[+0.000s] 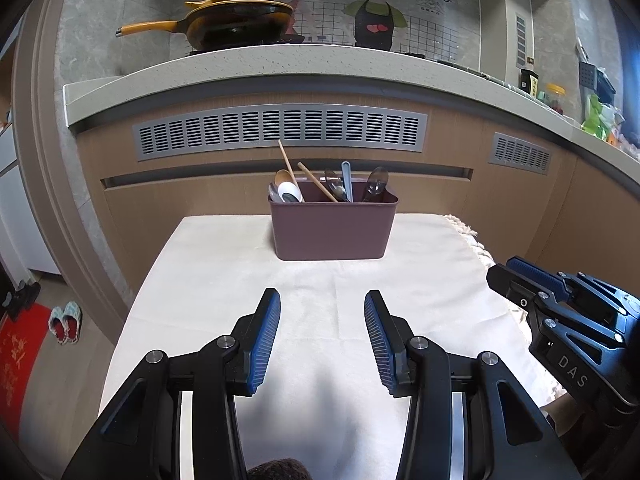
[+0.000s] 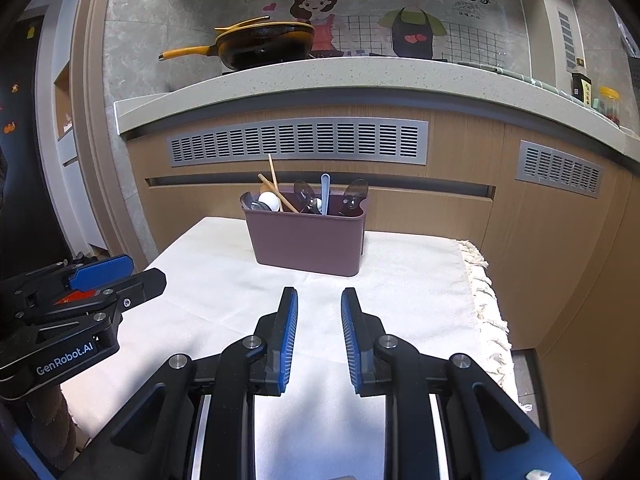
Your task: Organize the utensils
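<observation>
A maroon utensil caddy [image 1: 332, 228] stands at the far edge of a small table covered with a white cloth [image 1: 224, 292]; it also shows in the right wrist view [image 2: 306, 242]. It holds wooden chopsticks [image 1: 316, 186], a white spoon [image 1: 290, 191], a light blue handle [image 1: 347, 184] and dark spoons [image 1: 376, 184]. My left gripper [image 1: 322, 302] is open and empty over the cloth, short of the caddy. My right gripper [image 2: 319, 298] is open and empty beside it; it shows at the right in the left wrist view [image 1: 520, 276].
A kitchen counter [image 1: 320, 68] runs behind the table with a yellow-handled pan [image 1: 236, 20] on the stove. The cloth's fringed edge [image 2: 486, 304] hangs at the table's right side. Slippers [image 1: 64, 322] and a red mat [image 1: 16, 360] lie on the floor at left.
</observation>
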The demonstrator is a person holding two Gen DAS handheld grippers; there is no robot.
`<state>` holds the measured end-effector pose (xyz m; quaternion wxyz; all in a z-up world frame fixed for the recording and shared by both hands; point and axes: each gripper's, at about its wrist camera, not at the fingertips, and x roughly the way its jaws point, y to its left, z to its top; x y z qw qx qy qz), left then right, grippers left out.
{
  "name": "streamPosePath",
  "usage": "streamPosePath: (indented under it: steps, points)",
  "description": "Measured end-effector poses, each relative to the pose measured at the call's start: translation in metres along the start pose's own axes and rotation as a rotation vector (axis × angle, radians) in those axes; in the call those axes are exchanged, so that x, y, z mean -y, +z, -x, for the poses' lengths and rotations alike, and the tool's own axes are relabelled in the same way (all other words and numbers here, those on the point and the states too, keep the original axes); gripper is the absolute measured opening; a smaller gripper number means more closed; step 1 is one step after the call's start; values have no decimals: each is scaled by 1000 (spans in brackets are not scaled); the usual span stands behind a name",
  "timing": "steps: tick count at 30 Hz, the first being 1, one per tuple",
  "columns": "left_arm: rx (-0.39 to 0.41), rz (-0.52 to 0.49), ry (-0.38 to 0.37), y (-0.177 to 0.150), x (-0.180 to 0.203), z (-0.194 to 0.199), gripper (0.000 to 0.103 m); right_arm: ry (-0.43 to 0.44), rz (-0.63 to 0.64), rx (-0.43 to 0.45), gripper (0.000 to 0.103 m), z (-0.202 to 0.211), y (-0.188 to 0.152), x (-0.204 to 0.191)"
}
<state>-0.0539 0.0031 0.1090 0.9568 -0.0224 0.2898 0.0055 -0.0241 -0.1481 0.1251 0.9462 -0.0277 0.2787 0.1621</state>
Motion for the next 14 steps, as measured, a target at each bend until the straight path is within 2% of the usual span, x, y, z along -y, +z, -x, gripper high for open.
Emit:
streamPosePath:
  steps: [14]
  points:
    - [3,2,0,-2,0,0,45,-20,-22,-6,23,-1,-1,3]
